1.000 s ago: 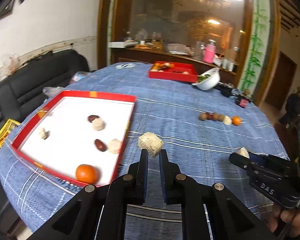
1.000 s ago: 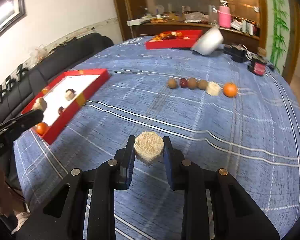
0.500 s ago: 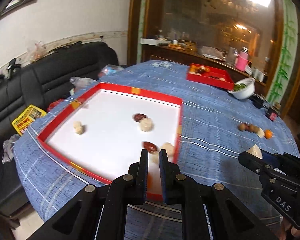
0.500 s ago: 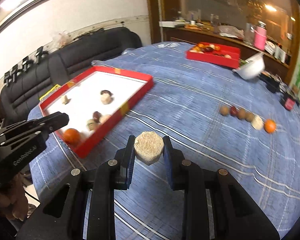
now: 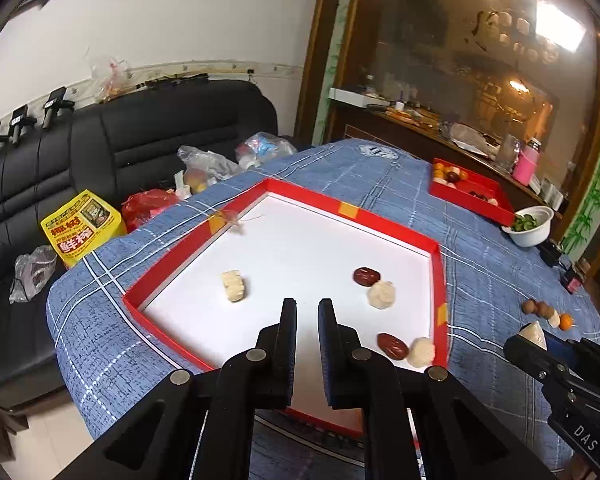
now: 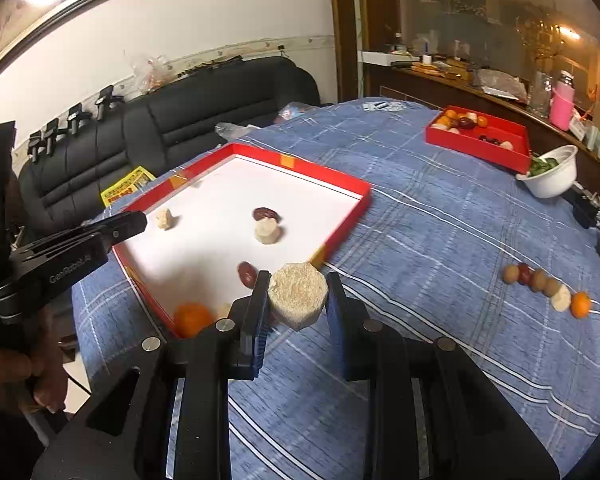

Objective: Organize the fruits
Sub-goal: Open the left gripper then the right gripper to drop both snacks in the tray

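White wall (image 5: 204,20), black leather sofa (image 5: 100,148), dark wooden cabinet (image 5: 432,136)

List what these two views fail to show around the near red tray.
- Orange fruit: hidden behind the left gripper in the left wrist view.
- Pale lump beside it: right wrist view, mostly covered by the right gripper finger.
- Far red tray contents: too small to identify.

A pale beige, grainy, octagonal cake (image 6: 298,295) sits clamped upright between black fingers, above the blue cloth just beside the shallow red-rimmed, white-floored tray (image 6: 342,184). In the tray lie two dark red dates (image 5: 366,276), three cream lumps (image 5: 381,294) and an orange (image 6: 191,319) near its corner.
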